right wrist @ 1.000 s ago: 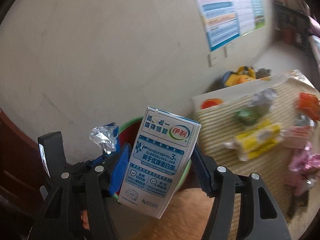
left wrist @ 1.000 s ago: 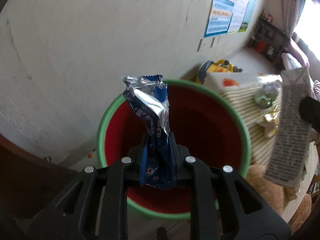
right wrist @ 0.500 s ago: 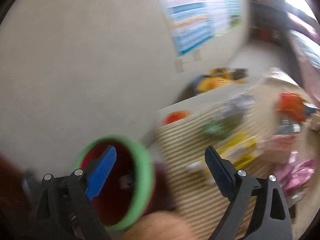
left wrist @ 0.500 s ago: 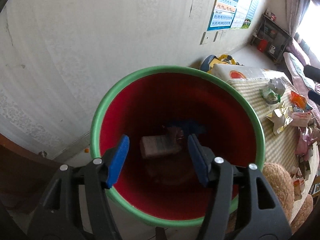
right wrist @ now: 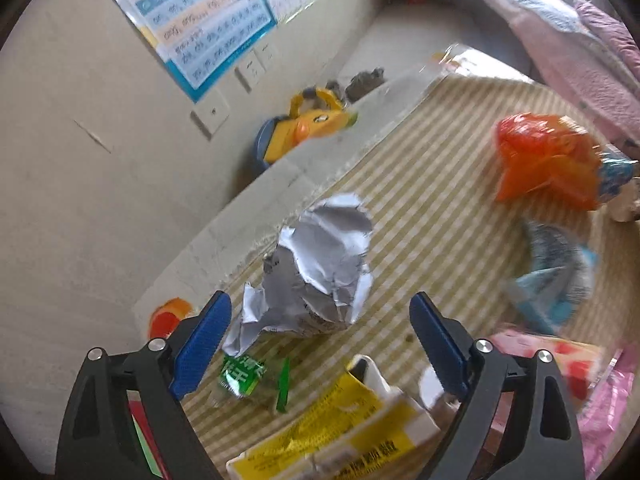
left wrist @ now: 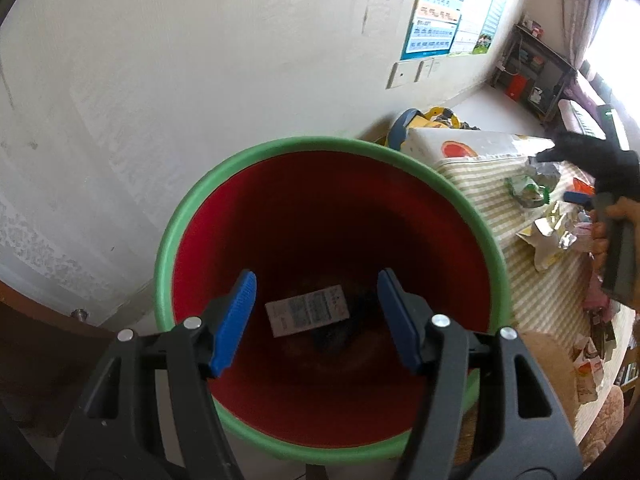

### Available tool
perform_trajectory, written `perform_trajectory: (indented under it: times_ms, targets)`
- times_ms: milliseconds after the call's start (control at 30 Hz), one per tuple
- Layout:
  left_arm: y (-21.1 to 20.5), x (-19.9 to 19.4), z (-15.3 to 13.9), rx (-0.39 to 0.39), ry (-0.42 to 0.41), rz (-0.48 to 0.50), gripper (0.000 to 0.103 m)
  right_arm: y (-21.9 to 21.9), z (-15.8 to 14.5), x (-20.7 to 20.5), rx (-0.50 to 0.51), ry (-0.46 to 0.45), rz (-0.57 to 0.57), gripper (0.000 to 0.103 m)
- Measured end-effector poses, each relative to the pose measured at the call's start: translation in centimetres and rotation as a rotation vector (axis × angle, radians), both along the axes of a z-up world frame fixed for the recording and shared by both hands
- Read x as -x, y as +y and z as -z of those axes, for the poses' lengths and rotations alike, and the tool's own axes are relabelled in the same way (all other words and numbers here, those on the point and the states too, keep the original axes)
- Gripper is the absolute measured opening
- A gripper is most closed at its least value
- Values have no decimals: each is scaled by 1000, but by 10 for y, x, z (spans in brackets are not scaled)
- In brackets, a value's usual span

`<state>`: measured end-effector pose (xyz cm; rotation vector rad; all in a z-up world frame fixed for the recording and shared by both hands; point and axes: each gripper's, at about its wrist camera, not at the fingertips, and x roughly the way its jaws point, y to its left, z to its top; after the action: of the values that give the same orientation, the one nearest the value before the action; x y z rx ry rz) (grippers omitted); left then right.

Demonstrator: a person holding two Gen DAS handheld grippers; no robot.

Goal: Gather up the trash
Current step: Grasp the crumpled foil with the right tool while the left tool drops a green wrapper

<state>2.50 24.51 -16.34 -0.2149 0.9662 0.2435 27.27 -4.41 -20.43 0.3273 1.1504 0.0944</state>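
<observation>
My left gripper (left wrist: 316, 316) hangs open over a red bin with a green rim (left wrist: 320, 142), with nothing between its blue pads. A white milk carton (left wrist: 308, 314) lies on the bin's floor. My right gripper (right wrist: 320, 340) points down at the striped tablecloth (right wrist: 440, 184), and its jaws are closing. A crumpled silver wrapper (right wrist: 320, 268) lies between and just beyond its fingertips, and the pads are not touching it. A green wrapper (right wrist: 242, 374) and a yellow carton (right wrist: 332, 436) lie under this gripper. In the left wrist view a hand (left wrist: 600, 236) holds the right gripper over the table.
More trash lies on the cloth: an orange wrapper (right wrist: 548, 160), a blue wrapper (right wrist: 552, 276) and pink packets (right wrist: 608, 408). A yellow toy (right wrist: 312, 120) sits on the floor by the wall. The bin stands against the table's left edge.
The left gripper opened and the blue and silver wrapper fell into the bin. The right gripper let go of the milk carton, then swung right and down over the table to the silver wrapper.
</observation>
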Motion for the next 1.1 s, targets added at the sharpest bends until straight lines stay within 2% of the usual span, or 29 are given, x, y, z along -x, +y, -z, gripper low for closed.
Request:
perform_trajectory:
  times_ms: [33, 67, 100, 167, 233, 333, 467, 567, 633, 833, 867, 900, 933, 1000, 1100]
  targets:
    - [-4, -3, -1, -2, 1, 8, 61, 1, 2, -1, -30, 6, -27, 56]
    - [-8, -5, -2, -2, 1, 16, 61, 0, -1, 1, -24, -7, -33, 53]
    - [-14, -9, -5, 0, -3, 30, 61, -1, -5, 3, -23, -24, -41, 45]
    - [-27, -17, -10, 8, -17, 56, 61, -8, -18, 13, -37, -69, -59, 42]
    - [-45, -31, -16, 30, -32, 105, 61, -21, -36, 31, -81, -120, -65, 41]
    - [-72, -58, -21, 87, -38, 166, 69, -44, -58, 68, -109, -182, -76, 42]
    - [-116, -115, -19, 131, -30, 259, 72, -79, -71, 123, -131, -212, -56, 42]
    - [-151, -159, -6, 78, 16, 316, 72, -98, -70, 162, -122, -207, -29, 42]
    - [-168, -181, 8, 31, 60, 316, 72, -113, -68, 187, -121, -209, -3, 42]
    - [-189, -214, 38, 50, 180, 301, 72, -133, -76, 210, -125, -243, 17, 42]
    - [-191, -216, 41, 42, 192, 299, 63, -135, -79, 211, -130, -254, 17, 42]
    - [-193, -218, 44, 36, 205, 297, 45, -135, -82, 213, -130, -263, 14, 42]
    - [-194, -220, 46, 40, 221, 297, 38, -136, -84, 216, -127, -274, 12, 42]
    - [-196, -217, 43, 49, 217, 299, 14, -139, -88, 224, -127, -297, 12, 42]
    - [-198, -206, 27, 17, 183, 307, 0, -143, -94, 232, -131, -331, 11, 42]
